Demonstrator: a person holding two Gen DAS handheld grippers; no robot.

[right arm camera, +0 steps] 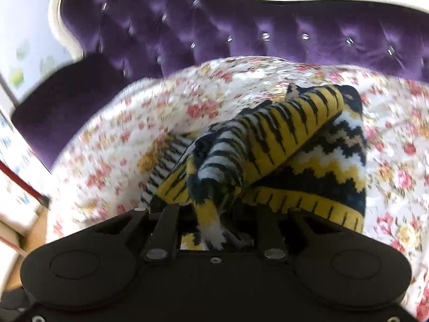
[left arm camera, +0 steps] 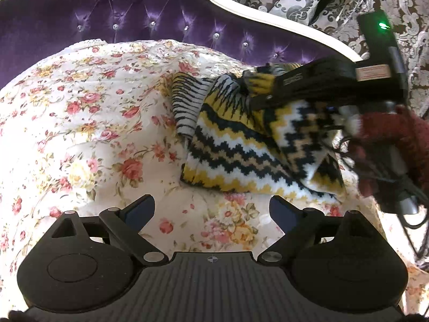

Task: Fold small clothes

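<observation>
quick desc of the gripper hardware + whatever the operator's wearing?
Left gripper: matte black body, round side housings, ribbed centre plate, blue-faced pads. Right gripper: same black build, white label, green LED, black cables trailing off. The hand on it wears a fuzzy dark-red sleeve.

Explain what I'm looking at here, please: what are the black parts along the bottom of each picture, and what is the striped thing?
Each picture comes from a camera mounted on a hand-held gripper, looking forward along its two fingers. No robot arm is involved; a person carries one gripper in each hand.

The left-hand camera shows the left gripper open and empty above a flowered bedspread. Beyond stands a purple padded headboard.

On the bedspread lies a small knitted sweater with yellow, black and white zigzags. The right gripper reaches in from the right, a red fuzzy sleeve behind it.

The right-hand camera, blurred, shows that gripper shut on a bunched part of the sweater, lifting it.
</observation>
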